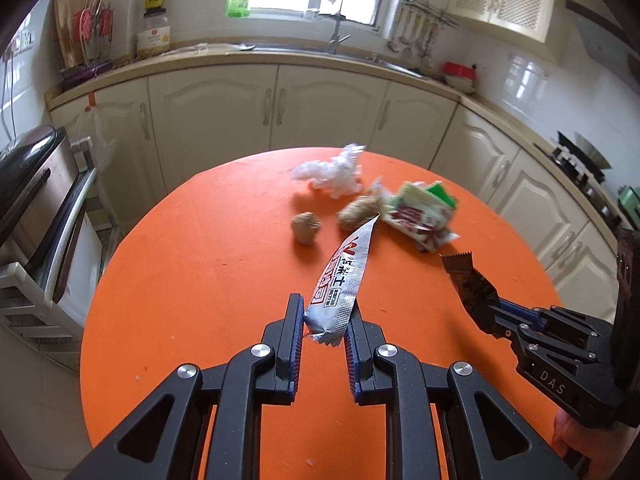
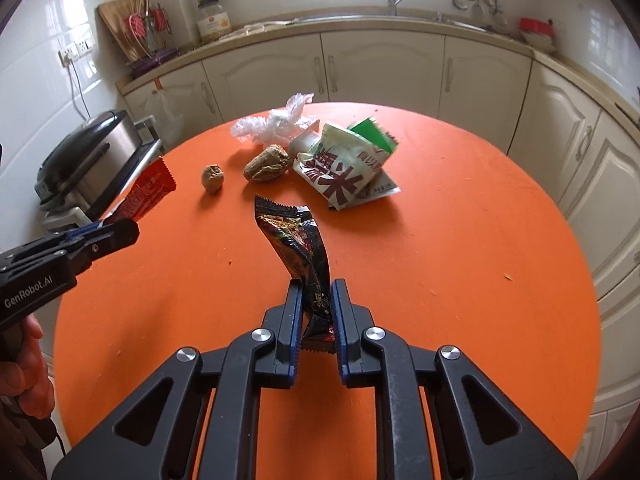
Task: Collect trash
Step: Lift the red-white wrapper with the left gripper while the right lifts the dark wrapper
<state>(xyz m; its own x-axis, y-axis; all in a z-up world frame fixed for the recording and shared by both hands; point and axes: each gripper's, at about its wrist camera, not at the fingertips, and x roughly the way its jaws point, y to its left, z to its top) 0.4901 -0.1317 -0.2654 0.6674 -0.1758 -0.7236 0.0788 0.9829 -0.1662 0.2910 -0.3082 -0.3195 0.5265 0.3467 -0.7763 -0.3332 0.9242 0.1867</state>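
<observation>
My left gripper (image 1: 326, 312) is shut on a white and red sachet wrapper (image 1: 342, 280), held above the round orange table (image 1: 200, 280); in the right wrist view the wrapper (image 2: 148, 192) shows its red side. My right gripper (image 2: 316, 300) is shut on a dark snack wrapper (image 2: 298, 244), which also shows in the left wrist view (image 1: 470, 288). On the table's far side lie a crumpled clear plastic bag (image 1: 332, 172), two brown crumpled lumps (image 1: 305, 227) (image 1: 358, 210) and a green and white food bag (image 1: 420, 212).
Cream kitchen cabinets (image 1: 224, 104) and a counter with a sink (image 1: 336, 50) curve behind the table. A black and steel appliance (image 2: 84, 160) on a rack stands left of the table. A stove (image 1: 580, 160) is at the right.
</observation>
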